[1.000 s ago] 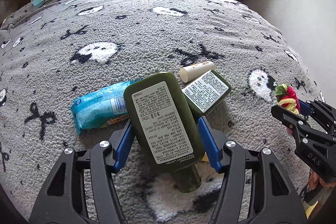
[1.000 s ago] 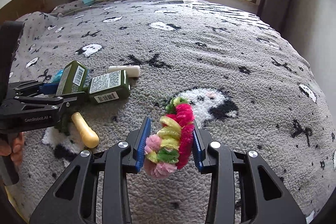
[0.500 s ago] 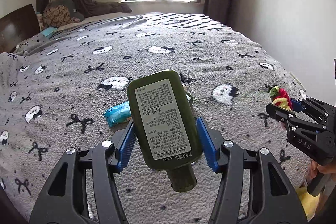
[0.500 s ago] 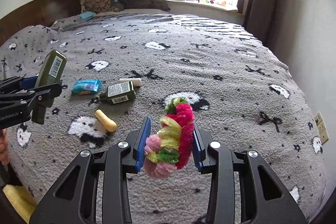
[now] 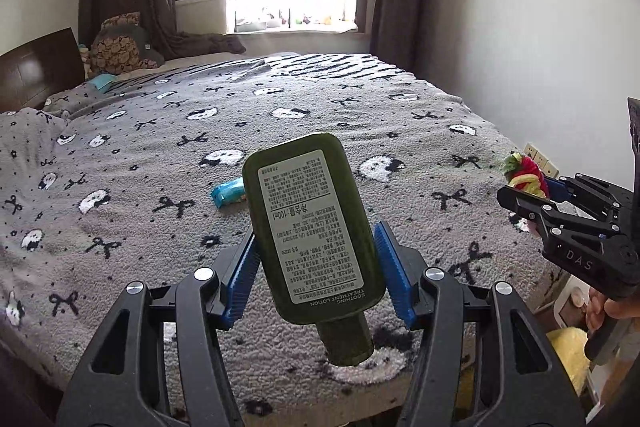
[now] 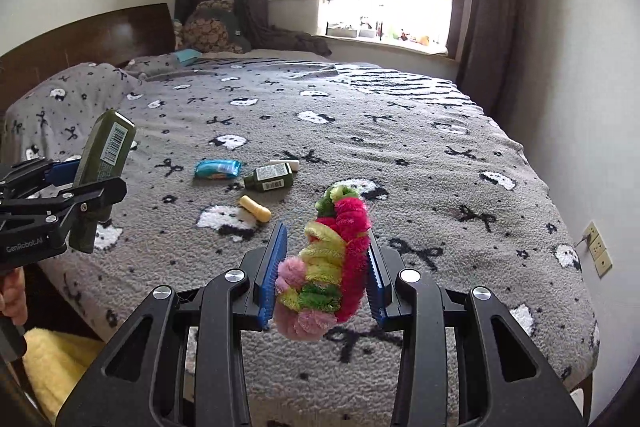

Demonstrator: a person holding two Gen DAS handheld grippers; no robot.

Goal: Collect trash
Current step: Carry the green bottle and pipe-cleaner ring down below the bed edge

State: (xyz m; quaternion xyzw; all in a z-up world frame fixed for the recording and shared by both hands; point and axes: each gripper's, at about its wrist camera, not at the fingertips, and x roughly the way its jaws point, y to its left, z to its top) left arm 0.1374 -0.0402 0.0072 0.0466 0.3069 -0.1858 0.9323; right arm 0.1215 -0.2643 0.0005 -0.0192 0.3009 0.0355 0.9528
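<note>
Both hands loaded and lifted clear of the bed, partway through the collecting.

Nearest, the left gripper (image 5: 316,283) clamps a dark green lotion bottle (image 5: 310,223) between its blue pads, cap toward the camera, fingers closed only as far as the bottle's width; the right gripper (image 6: 326,275) is likewise clenched on a fluffy pink, yellow and green hair tie (image 6: 324,267). Farther out on the grey blanket (image 6: 420,147) lie a yellow tube (image 6: 256,207), a smaller green bottle (image 6: 269,177), a white stick (image 6: 286,164) just beside it and a blue packet (image 6: 218,169). No bin shows in either view, so the next move, as I judge it, calls for carrying both items to wherever trash goes, dropping them, then returning for those four.
</note>
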